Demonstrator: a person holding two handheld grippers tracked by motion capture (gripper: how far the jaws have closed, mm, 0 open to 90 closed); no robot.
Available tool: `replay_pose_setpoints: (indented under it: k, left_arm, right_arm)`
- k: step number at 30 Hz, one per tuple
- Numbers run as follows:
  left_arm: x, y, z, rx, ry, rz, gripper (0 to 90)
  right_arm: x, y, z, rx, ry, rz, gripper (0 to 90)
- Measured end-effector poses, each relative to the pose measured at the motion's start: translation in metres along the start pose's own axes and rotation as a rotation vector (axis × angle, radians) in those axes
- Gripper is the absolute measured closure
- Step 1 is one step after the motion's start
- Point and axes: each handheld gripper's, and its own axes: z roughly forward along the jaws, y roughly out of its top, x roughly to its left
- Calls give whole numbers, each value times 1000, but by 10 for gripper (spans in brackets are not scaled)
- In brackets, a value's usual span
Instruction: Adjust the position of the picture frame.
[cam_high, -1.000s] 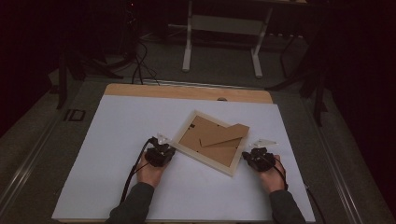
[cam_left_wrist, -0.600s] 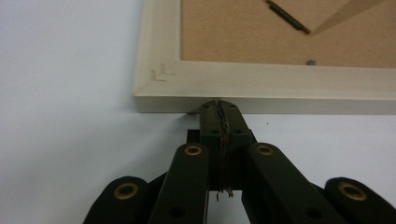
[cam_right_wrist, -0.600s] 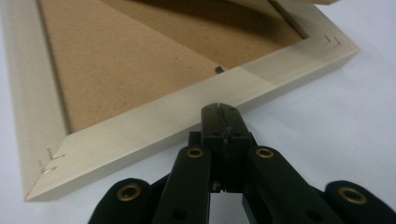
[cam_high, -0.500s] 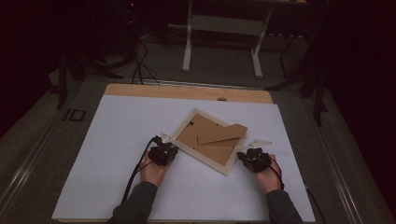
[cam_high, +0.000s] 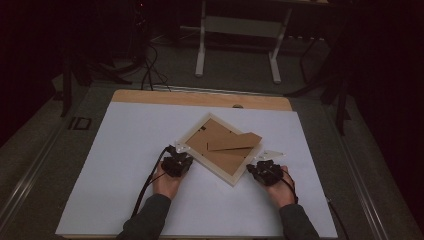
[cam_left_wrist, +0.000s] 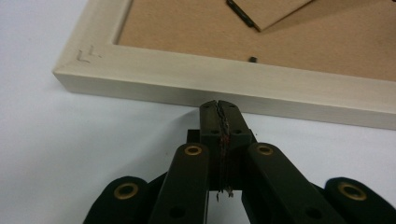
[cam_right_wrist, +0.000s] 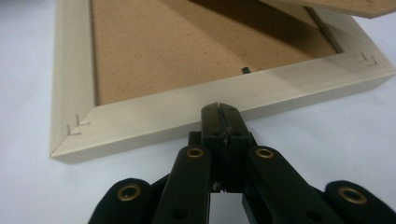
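Picture frame (cam_high: 220, 148) lay face down on the white desk (cam_high: 115, 165), turned diamond-wise, somewhat right of the middle and nearer the front edge than the back. Its brown backing board showed, and the cardboard stand (cam_high: 235, 142) was swung out, partly lifted and pointing toward the right edge. Left claw (cam_high: 176, 162) sat at the frame's left corner; in the left gripper view its jaws were pressed fully together with nothing between them, the closed tip (cam_left_wrist: 219, 108) right up against the outer wall of the pale wooden rail (cam_left_wrist: 224, 86), touching or just short of it. Right claw (cam_high: 264, 171) was likewise closed and empty, at the near right corner; in the right gripper view its tip (cam_right_wrist: 219, 110) met the side of the rail (cam_right_wrist: 224, 100) between two mitred corners. Judgement: the work in hand looked like nudging or squaring the frame by pushing with closed tips from two sides, not gripping. To do it well, both tips should stay low against the rail wall, below its top edge, so they cannot ride up onto the wood. Pushes should be balanced; one hand leading would spin the frame instead of sliding it. Slow, short pushes suit, since the light frame would slide easily on the smooth sheet. Keep clear of the raised stand, which could snag or fold. If a lift was meant, the jaws needed opening first.
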Motion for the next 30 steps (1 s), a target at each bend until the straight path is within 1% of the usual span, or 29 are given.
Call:
replay_pose_setpoints:
  k: [8,11,13,15,16,17,18,19,20,21,22,23,24,25,26,27,29,30]
  left_arm:
    - [1,0,0,1,6,-3,900]
    - [1,0,1,-4,8,-10,900]
    - [1,1,1,-5,8,-9,900]
    - [2,1,1,-5,7,-11,900]
    - [2,1,1,-5,9,-14,900]
    - [2,1,1,-5,9,-14,900]
    - [2,1,1,-5,9,-14,900]
    - [3,1,0,-4,15,-11,900]
    - [3,1,0,-4,15,-11,900]
    - [4,1,0,-5,17,-13,900]
    - [4,1,0,-5,17,-13,900]
    - [5,1,0,-8,15,-20,900]
    - [5,1,0,-8,15,-20,900]
    - [6,1,-1,-9,13,-25,900]
    - [6,1,-1,-9,13,-25,900]
    - [6,1,-1,-12,12,-29,900]
    - [8,2,-1,-17,6,-42,900]
    - [8,2,-1,-19,6,-45,900]
  right_arm:
    - [11,5,7,-1,23,-16,898]
    - [15,8,10,0,30,-20,898]
    - [19,10,13,-2,28,-45,898]
    - [23,12,15,3,26,-86,898]
    - [22,12,15,1,30,-98,898]
    - [22,12,15,1,30,-98,898]
    - [21,13,15,-5,36,-88,898]
    - [14,12,15,-16,31,-65,898]
    - [14,12,15,-16,31,-65,898]
    - [5,10,14,-19,8,-34,898]
    - [5,10,14,-19,8,-34,898]
    - [-5,7,13,-24,-20,-9,897]
    - [-5,7,13,-24,-20,-9,897]
    - [-15,5,11,-26,-45,14,897]
    - [-15,5,11,-26,-45,14,897]
    - [-18,5,11,-30,-53,24,897]
    - [-32,6,8,-41,-84,58,897]
    - [-35,6,8,-43,-93,63,897]
